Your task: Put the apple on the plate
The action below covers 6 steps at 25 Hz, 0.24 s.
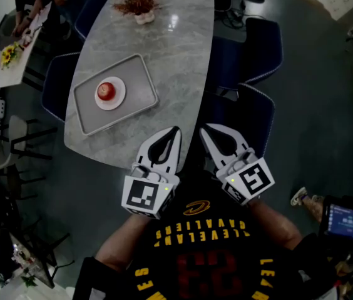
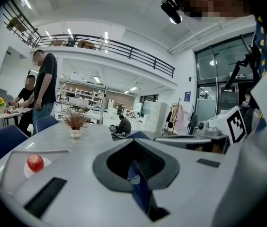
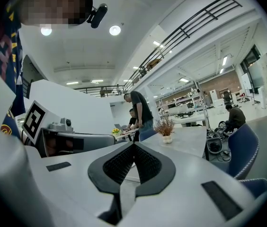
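already the apple (image 1: 106, 90) sits on the white plate (image 1: 120, 99), inside the grey tray (image 1: 143, 80) at upper left of the marble table (image 1: 176, 55). the task looks done. left gripper (image 1: 176, 132) and right gripper (image 1: 204, 131) hang low centre by the person's chest, off the table edge, both clenched tip to tip with nothing between the jaws. best move, i'd say: keep both back and don't nudge the tray.

head view gives the layout from above. left gripper view adds a side look: the apple (image 2: 35, 162) is upright with its stem up, at lower left, with the dried plant pot (image 2: 75, 122) behind. right gripper view misses the apple and shows only the plant and two people at a far desk.
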Motion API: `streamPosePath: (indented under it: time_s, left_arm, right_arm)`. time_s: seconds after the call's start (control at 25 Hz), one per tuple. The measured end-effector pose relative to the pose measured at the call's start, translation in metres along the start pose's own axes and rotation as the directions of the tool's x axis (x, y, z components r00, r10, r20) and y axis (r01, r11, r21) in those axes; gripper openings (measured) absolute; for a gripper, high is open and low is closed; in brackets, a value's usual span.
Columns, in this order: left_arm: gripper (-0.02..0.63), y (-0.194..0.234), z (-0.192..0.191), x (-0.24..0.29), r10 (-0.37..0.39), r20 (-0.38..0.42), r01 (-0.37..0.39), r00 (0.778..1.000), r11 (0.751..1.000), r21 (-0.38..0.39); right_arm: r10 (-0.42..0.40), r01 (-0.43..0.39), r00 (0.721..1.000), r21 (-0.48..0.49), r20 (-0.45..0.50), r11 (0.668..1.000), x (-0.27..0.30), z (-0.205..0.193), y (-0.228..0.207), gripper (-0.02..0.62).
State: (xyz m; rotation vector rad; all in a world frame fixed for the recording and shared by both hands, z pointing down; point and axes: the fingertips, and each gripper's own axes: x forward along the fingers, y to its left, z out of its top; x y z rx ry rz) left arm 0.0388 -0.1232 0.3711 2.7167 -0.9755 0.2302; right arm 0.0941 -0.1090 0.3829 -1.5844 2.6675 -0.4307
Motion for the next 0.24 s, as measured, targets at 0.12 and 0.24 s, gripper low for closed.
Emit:
streamPosePath:
  time_s: [0.12,0.24]
  left_arm:
    - [0.002,-0.001,0.0014,0.0016,-0.004,-0.005,0.004,1.0,1.0,-0.004]
    - [0.002,-0.002,0.0016,0.0018,-0.005,-0.017,0.005,1.0,1.0,-0.014]
  right_arm:
    - [-0.003,0.003,1.0,-0.002,0.005,1.0,0.0,0.0018,-0.0011,0.006]
    - [-0.002,0.002,1.0,-0.01,0.005,1.0,-0.0002,0.0019,-0.002,0.006]
